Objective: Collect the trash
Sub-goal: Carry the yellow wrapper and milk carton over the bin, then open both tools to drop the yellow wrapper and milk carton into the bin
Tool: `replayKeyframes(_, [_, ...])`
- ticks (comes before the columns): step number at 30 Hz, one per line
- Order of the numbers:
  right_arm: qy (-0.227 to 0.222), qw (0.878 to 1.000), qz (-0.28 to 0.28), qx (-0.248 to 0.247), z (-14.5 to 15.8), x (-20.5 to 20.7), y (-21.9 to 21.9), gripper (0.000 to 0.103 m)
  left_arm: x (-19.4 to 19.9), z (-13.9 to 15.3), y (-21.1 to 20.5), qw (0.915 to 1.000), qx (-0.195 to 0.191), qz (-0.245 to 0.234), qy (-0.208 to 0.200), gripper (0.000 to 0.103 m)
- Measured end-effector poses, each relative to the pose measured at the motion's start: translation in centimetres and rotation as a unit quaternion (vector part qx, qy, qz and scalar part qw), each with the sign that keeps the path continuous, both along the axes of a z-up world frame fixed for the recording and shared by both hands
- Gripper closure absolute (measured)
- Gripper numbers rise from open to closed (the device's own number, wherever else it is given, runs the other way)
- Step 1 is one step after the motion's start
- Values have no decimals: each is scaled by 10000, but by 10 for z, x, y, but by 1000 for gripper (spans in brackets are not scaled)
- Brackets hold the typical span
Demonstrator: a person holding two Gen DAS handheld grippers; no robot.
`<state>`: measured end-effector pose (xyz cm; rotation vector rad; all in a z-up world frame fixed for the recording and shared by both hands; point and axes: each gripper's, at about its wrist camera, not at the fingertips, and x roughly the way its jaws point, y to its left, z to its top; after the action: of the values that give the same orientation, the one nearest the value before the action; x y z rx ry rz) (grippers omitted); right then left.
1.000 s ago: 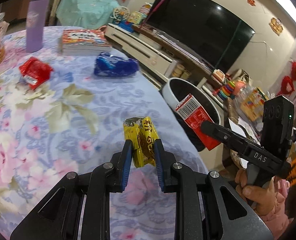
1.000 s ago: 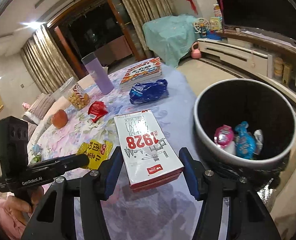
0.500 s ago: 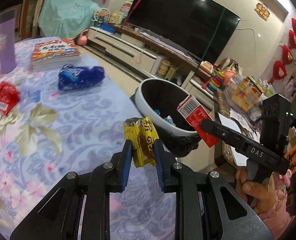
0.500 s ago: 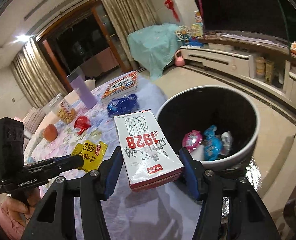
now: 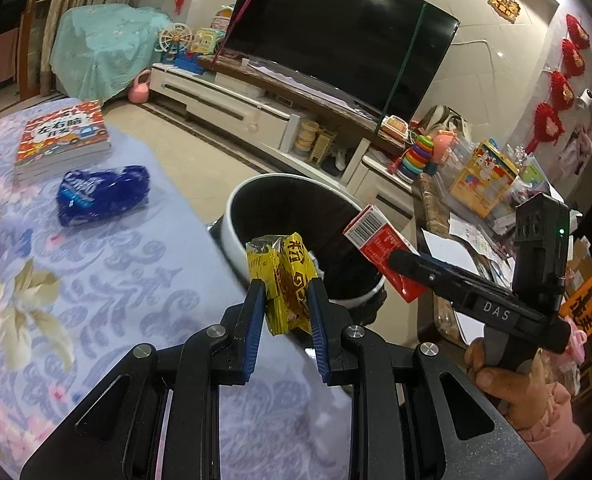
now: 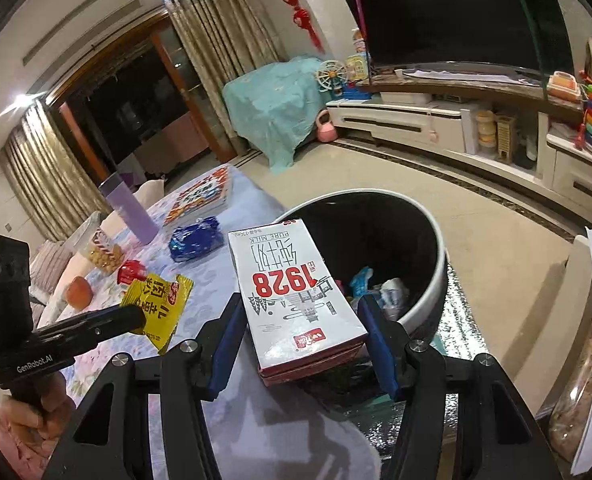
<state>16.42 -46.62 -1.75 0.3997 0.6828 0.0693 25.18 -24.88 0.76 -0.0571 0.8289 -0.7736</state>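
Trash bin (image 6: 424,280) sat just off table's (image 5: 143,264) right edge w/ some wrappers already inside; left gripper (image 5: 284,300) pinched yellow wrapper (image 5: 285,280), right gripper (image 6: 302,330) clamped milk carton (image 6: 296,292), neither dropped yet; blue bag (image 5: 101,194), red wrapper (image 6: 131,271) left on table.

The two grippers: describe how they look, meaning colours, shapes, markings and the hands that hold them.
Both are black handheld tools. The left gripper has angular black linkage arms with silver pivot pins and blue-padded tongs; the right gripper looks the same. Seen from the other side, the left one reads "GenRobot.AI" in white and the right one "DAS", with a boxy black module showing a green light. The right hand is bare, with a pink sleeve.
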Motion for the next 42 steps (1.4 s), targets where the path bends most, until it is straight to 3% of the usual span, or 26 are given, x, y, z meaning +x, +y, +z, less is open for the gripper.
replayKeyframes(42, [510, 9986, -146, -56, -19, 52, -38, 45, 51, -20, -70, 9983, 572, -67, 67, 81])
